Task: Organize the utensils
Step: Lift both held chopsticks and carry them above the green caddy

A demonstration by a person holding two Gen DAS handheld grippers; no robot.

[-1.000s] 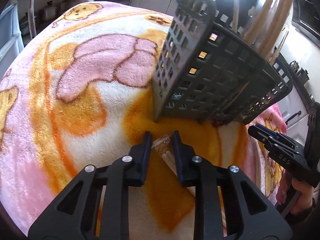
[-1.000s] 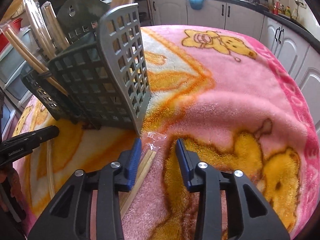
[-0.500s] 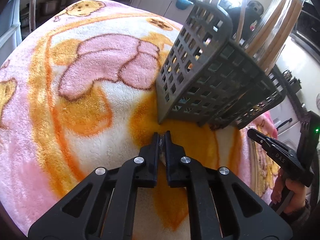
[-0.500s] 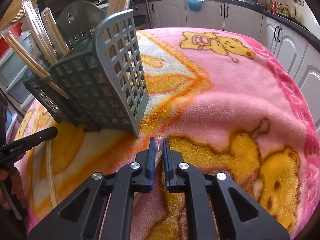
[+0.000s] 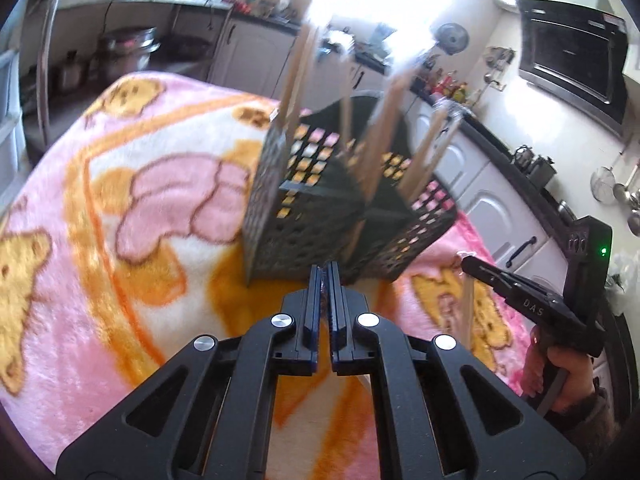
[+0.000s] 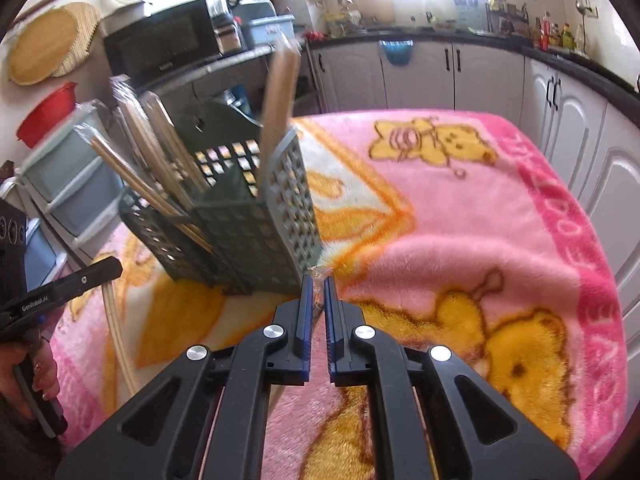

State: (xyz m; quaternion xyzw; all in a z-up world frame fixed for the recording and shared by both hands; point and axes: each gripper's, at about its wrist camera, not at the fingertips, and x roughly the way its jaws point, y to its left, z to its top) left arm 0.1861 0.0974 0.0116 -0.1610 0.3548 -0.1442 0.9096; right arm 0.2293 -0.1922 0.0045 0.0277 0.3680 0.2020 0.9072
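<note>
Blanket-covered tabletop [image 6: 460, 216]: both tongs, left [image 5: 325, 276] and right [image 6: 316, 292], have shut on wrapped chopsticks [image 6: 318, 274] and lifted them toward the caddy [image 6: 244, 216].

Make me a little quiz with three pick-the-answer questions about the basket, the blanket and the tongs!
1. Where does the grey basket stand?
A. on the blanket
B. on the floor
C. on the counter

2. What colour is the blanket's border?
A. green
B. blue
C. pink

3. What are the right tongs doing?
A. gaping wide, empty
B. clamped on wrapped chopsticks
C. holding a spoon

Answers: 1 A, its base sits on the fleece; 2 C, the edge band is deep pink; 3 B, the wrapper tip pokes out between nearly closed fingers.
</note>
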